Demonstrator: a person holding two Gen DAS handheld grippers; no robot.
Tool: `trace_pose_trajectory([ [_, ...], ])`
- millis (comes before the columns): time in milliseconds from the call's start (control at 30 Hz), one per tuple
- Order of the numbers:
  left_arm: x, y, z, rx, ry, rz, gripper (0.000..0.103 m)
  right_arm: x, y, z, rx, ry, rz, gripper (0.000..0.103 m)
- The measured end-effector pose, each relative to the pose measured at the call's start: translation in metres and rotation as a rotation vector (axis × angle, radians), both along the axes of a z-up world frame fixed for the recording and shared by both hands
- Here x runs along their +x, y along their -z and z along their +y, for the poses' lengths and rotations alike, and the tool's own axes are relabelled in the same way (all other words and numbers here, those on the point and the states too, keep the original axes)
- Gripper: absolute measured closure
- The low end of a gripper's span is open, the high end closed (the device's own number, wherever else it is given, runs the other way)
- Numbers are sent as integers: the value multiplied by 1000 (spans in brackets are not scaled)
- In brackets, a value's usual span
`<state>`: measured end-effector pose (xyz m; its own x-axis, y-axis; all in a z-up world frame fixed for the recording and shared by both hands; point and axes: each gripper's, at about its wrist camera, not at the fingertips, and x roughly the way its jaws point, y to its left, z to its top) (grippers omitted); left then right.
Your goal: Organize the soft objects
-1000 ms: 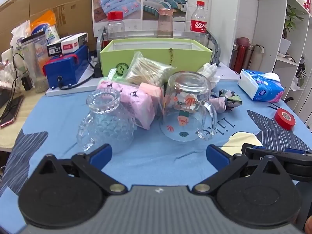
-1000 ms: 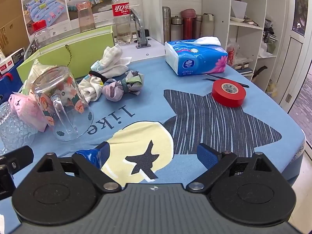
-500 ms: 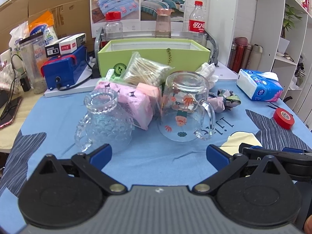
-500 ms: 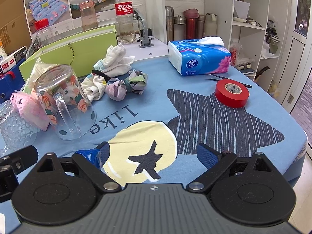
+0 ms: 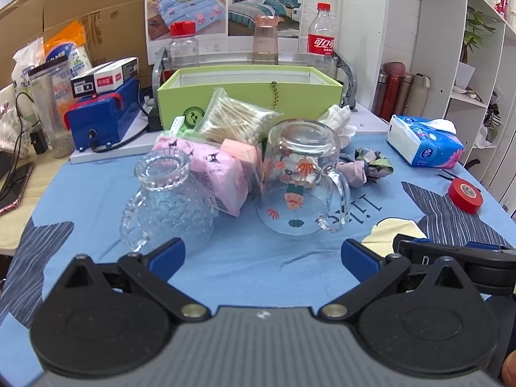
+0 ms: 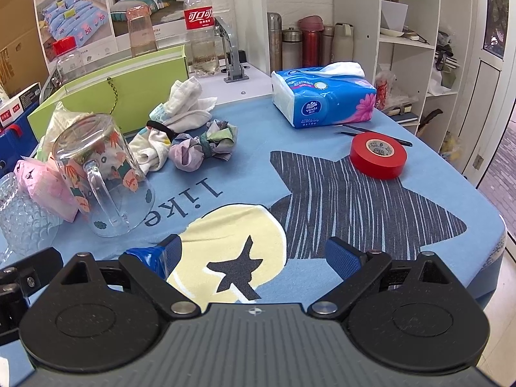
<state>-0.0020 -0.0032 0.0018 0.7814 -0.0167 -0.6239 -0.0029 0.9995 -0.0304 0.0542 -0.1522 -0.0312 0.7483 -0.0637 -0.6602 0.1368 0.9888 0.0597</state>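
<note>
Two grippers hover low over a table draped in a blue cloth (image 5: 258, 267), both with jaws spread wide and nothing between them. From the left gripper (image 5: 262, 254), a cut-glass mug (image 5: 167, 206) stands upside down at 11 o'clock, just ahead of the left finger, and a printed glass mug (image 5: 301, 187), also upside down, sits at 12 o'clock with its handle toward 3 o'clock. Behind and between the two mugs lies a pink packet (image 5: 219, 174), touching the cut-glass mug; a bag of cotton swabs (image 5: 235, 119) leans at its far side against a green box (image 5: 248, 93). The soft things lie past the printed mug at 1 o'clock: white socks (image 5: 338, 122) bunched by the box corner and a crumpled patterned cloth (image 5: 367, 164) just in front of them. A tissue pack (image 5: 422, 145) rests at 2 o'clock, red tape (image 5: 464, 193) nearer at 3 o'clock, and the right gripper's black body shows at the lower right edge. From the right gripper (image 6: 253, 254), poised above a yellow moon print, the patterned cloth (image 6: 203, 148) lies at 11 o'clock, touching the socks (image 6: 180, 113), which run back toward the box (image 6: 129, 93). The printed mug (image 6: 103, 174) stands at 10 o'clock, the tissue pack (image 6: 322, 100) at 1 o'clock and the tape (image 6: 377, 156) at 2 o'clock, well apart from the cloth.
</note>
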Motion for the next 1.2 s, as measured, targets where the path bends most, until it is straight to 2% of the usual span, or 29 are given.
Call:
trace_pose_trajectory([
  [1000,-1,-4,7,-16,-3,-5,0,0,-3,6,-8,-15,2,20],
  [1200,12,-18,13,4,-14,-3,0,13,-11,-1,5,2,3,20],
])
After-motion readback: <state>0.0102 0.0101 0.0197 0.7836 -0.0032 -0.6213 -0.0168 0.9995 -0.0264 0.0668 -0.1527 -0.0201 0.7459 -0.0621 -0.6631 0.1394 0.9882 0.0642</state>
